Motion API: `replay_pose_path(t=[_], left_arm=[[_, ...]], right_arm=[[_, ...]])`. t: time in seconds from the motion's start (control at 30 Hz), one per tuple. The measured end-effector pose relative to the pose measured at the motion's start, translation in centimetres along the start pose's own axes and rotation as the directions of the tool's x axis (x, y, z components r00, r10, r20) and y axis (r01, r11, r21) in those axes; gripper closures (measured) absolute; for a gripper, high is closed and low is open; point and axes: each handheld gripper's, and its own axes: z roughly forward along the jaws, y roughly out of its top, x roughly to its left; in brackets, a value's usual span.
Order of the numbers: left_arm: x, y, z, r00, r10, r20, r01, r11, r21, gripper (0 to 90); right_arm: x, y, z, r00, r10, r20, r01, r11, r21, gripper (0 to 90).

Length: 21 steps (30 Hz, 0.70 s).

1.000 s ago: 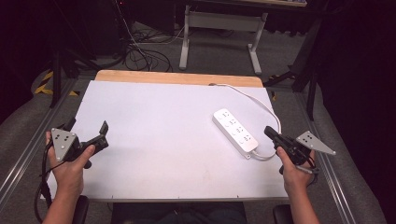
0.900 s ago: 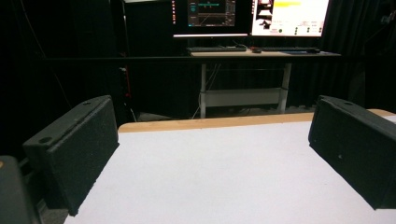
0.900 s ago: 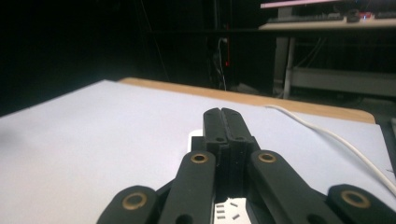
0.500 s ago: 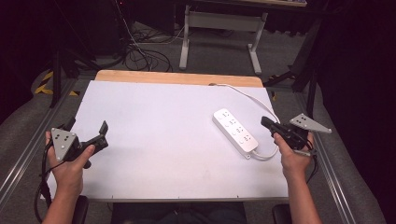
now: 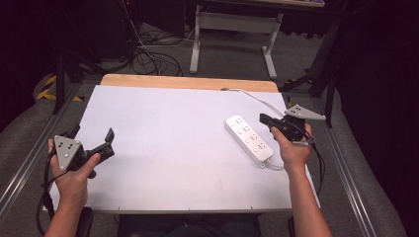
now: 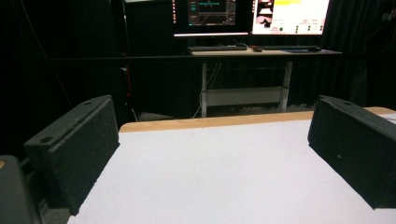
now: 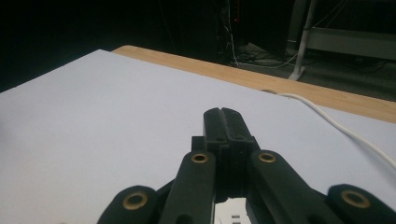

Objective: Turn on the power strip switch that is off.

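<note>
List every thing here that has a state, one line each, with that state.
Left tongs: open, jaws wide apart, empty, held near the table's left edge.
Right tongs: shut, jaws pressed together, empty, held above the power strip.
Power strip: flat on the table, sockets up, nothing plugged in.
Strip's cable: trails to the table's far edge.
Monitors: lit.

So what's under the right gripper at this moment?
The right gripper, shut and empty, hovers beside the far end of the white power strip. In the right gripper view a sliver of the strip shows below it; the linkage hides the rest.
</note>
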Motion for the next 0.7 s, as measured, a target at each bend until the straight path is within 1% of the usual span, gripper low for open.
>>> replay_pose_path(t=[0.1, 0.13, 0.2, 0.27, 0.37, 0.6, 0.7], left_arm=[[0.0, 0.0, 0.0, 1.0, 0.003, 0.003, -0.003, 1.0, 0.003, 2.9], [0.0, 0.0, 0.0, 1.0, 0.004, 0.003, -0.004, 1.0, 0.003, 2.9], [-0.1, -0.1, 0.0, 0.9999, 0.01, 0.006, -0.01, 0.9999, 0.004, 3.3], [-0.1, -0.1, -0.1, 0.9999, 0.011, 0.007, -0.011, 0.9999, 0.004, 3.2], [-0.1, -0.1, -0.1, 0.9999, 0.012, 0.006, -0.012, 0.9999, 0.004, 3.2], [-0.1, -0.1, -0.2, 0.9998, 0.018, 0.002, -0.018, 0.9998, 0.005, 3.3], [0.0, -0.1, -0.3, 0.9998, 0.02, 0.001, -0.02, 0.9998, 0.007, 3.4]], right_arm=[[0.0, 0.1, 1.1, 1.0, 0.003, 0.0, -0.003, 1.0, 0.023, 90.0], [0.0, 0.1, 1.1, 1.0, 0.003, 0.0, -0.003, 1.0, 0.023, 90.0], [0.0, 0.2, 1.9, 1.0, -0.007, 0.0, 0.007, 0.999, 0.047, 90.0], [0.0, 0.2, 2.1, 0.9999, -0.015, 0.001, 0.015, 0.998, 0.054, 90.0], [0.1, 0.3, 3.0, 0.9997, -0.024, 0.008, 0.023, 0.996, 0.082, 90.0], [0.5, 0.1, 5.1, 0.9992, -0.04, 0.0, 0.039, 0.987, 0.154, 90.0], [0.6, -0.2, 6.0, 0.9985, -0.054, 0.01, 0.051, 0.981, 0.187, 90.0]])
